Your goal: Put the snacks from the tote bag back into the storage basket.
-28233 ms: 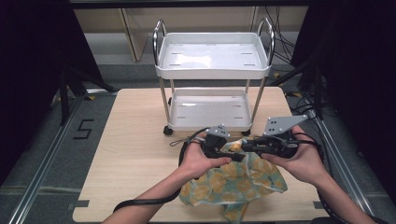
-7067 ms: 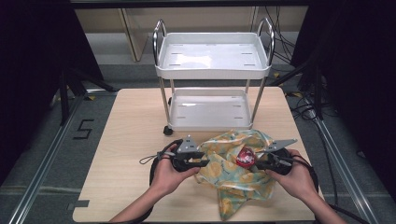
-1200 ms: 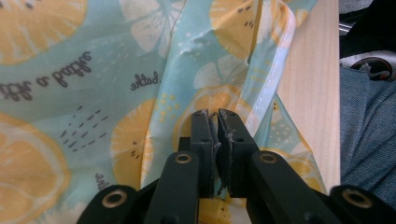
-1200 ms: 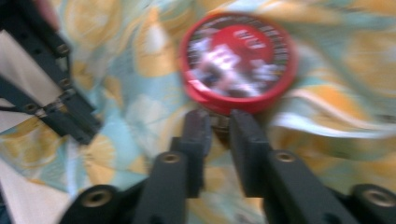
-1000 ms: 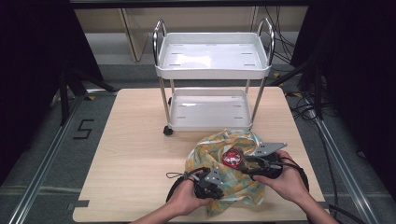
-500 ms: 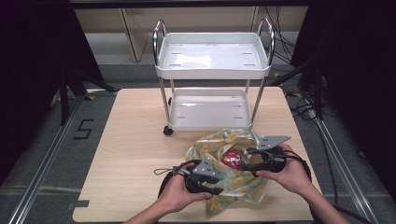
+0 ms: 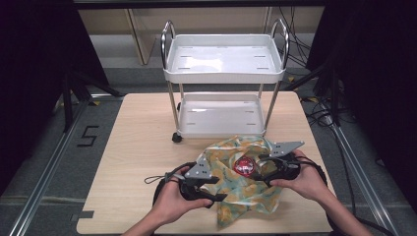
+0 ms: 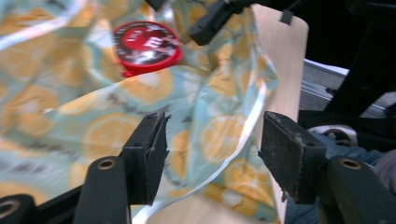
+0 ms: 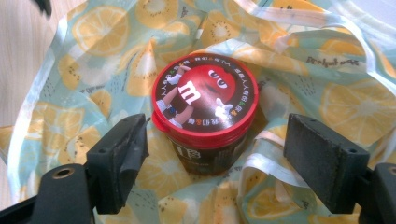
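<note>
A lemon-print cloth [image 7: 246,191] lies crumpled on the near right of the wooden table [image 7: 142,137]. A dark cup with a red lid [image 7: 243,166] stands upright on it. My left gripper [image 7: 219,189] hovers at the cloth's near left edge. Its jaws have just been opening, and a loose fold of cloth [image 8: 210,140] lies between them, unpressed. My right gripper [image 7: 263,164] points at the cup from the right. Its jaws have also just been opening. In the right gripper view [image 9: 215,140] they stand either side of the cup [image 9: 205,95], apart from it.
A white two-tier cart [image 7: 223,64] stands at the table's far side, its lower shelf just behind the cloth. Black cable loops trail from both grippers near the table's front edge. Bare tabletop lies to the left.
My left gripper has risen a little from the cloth's near edge and spread its jaws, letting the cloth go. The right gripper's jaws have widened around the cup, and that hand has stayed put.
</note>
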`<action>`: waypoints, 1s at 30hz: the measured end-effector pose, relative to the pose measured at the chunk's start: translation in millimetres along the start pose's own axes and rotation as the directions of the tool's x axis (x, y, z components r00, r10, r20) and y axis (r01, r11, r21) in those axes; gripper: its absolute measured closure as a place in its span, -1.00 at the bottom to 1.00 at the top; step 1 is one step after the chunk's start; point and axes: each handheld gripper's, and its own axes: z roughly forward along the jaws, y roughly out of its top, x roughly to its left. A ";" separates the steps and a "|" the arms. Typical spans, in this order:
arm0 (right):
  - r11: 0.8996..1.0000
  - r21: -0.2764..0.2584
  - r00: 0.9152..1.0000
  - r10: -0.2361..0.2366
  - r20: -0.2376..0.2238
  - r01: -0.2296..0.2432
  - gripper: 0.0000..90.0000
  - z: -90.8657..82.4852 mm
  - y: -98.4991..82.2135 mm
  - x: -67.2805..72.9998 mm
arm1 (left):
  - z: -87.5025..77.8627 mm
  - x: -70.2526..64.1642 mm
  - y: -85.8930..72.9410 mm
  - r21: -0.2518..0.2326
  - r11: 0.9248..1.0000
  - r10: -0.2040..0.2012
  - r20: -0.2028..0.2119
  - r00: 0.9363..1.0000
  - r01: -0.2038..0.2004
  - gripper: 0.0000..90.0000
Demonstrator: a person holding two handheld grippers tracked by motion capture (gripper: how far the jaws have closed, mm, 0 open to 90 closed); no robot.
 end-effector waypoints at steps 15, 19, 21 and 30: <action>0.998 0.018 0.998 -0.058 -0.024 0.059 -0.61 14.7 -1.8 2.6 | -22.7 20.7 -14.5 -0.053 0.997 -0.067 -0.085 0.994 0.063 -0.12; 0.997 0.012 0.997 -0.078 -0.026 0.078 -0.63 21.7 -0.9 3.0 | -21.9 22.3 -19.4 -0.051 0.995 -0.088 -0.089 0.992 0.083 -0.12; 0.997 0.019 0.997 -0.075 -0.026 0.075 -0.63 24.8 -0.8 4.1 | -20.2 21.8 -21.3 -0.045 0.996 -0.086 -0.085 0.993 0.082 -0.12; 0.995 0.016 0.994 -0.098 -0.050 0.099 -0.64 32.4 4.5 2.3 | -14.7 20.9 -21.0 -0.039 0.998 -0.059 -0.069 0.996 0.057 -0.12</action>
